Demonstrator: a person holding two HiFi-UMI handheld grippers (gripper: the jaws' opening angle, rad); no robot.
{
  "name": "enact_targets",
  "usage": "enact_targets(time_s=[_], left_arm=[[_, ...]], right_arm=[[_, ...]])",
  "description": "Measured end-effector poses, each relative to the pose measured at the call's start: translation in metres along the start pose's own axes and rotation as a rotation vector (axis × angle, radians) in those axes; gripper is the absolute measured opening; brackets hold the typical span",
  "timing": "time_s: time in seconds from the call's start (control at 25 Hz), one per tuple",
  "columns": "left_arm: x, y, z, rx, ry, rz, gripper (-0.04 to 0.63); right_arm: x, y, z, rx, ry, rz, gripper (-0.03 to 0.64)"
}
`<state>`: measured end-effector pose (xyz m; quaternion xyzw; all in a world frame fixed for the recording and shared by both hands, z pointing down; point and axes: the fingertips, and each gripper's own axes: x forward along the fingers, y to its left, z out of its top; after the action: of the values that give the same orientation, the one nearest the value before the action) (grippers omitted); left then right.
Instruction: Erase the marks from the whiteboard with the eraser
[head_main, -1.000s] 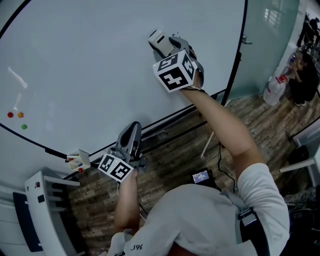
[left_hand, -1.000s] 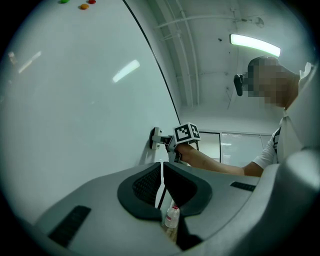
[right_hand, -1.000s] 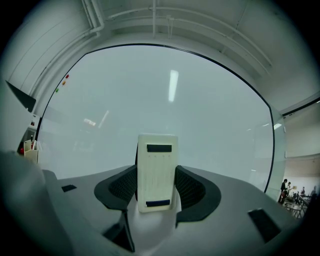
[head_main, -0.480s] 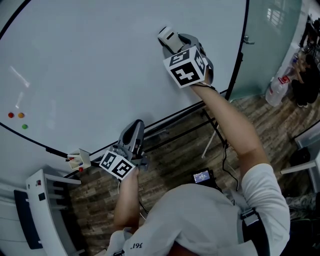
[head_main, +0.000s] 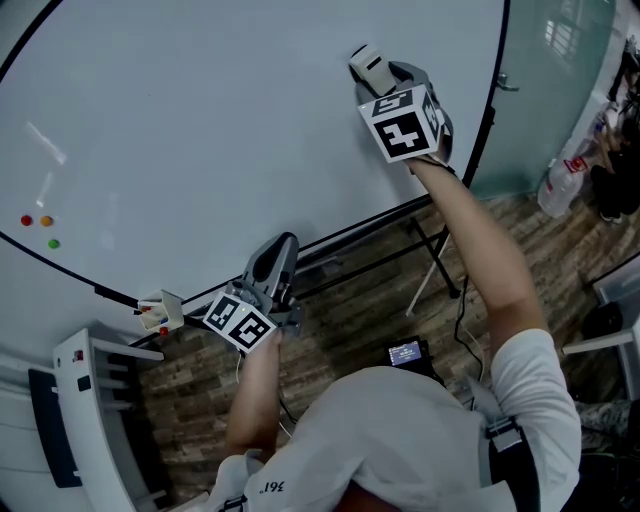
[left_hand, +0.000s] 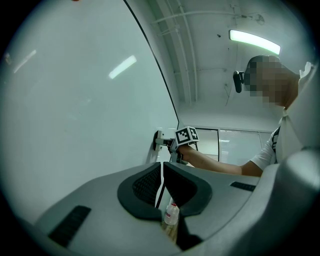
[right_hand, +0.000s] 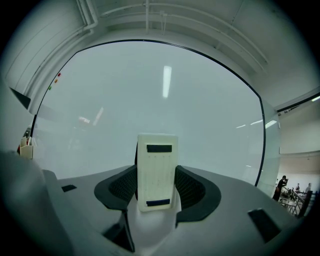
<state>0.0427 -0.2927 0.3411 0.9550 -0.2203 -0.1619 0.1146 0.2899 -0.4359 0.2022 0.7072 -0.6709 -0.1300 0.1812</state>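
Observation:
The whiteboard (head_main: 200, 120) fills the upper left of the head view, and I see no pen marks on it. My right gripper (head_main: 375, 68) is shut on the white eraser (head_main: 366, 59) and presses it against the board near its upper right edge. In the right gripper view the eraser (right_hand: 157, 175) stands upright between the jaws of the right gripper (right_hand: 157, 186), facing the whiteboard (right_hand: 165, 100). My left gripper (head_main: 283, 246) hangs low by the board's bottom edge, shut with nothing in it. In the left gripper view the left gripper (left_hand: 161, 181) points along the whiteboard (left_hand: 75, 100) toward the eraser (left_hand: 158, 140).
Red, orange and green magnets (head_main: 38, 226) sit at the board's left. A small holder (head_main: 160, 311) clips to the bottom edge. A white rack (head_main: 90, 400) stands at lower left. The stand's legs (head_main: 430, 262), a glass door (head_main: 560, 80), a bottle (head_main: 560, 185) and a floor device (head_main: 405, 352) lie right.
My right gripper has slid the eraser to the right and upward along the board. The left gripper has stayed low by the bottom edge, shifting only slightly.

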Motion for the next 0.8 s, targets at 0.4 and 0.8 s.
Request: enact_targets(time_s=[0.4, 0.8], left_arm=[[0.009, -0.004, -0.006, 0.0, 0.007, 0.002, 0.009], [0.02, -0.009, -0.01, 0.003, -0.006, 0.022, 0.009]], right_arm=[[0.001, -0.033, -0.018, 0.024, 0.011, -0.039, 0.255], [-0.021, -0.057, -0.032, 0.087, -0.036, -0.028, 0.255]])
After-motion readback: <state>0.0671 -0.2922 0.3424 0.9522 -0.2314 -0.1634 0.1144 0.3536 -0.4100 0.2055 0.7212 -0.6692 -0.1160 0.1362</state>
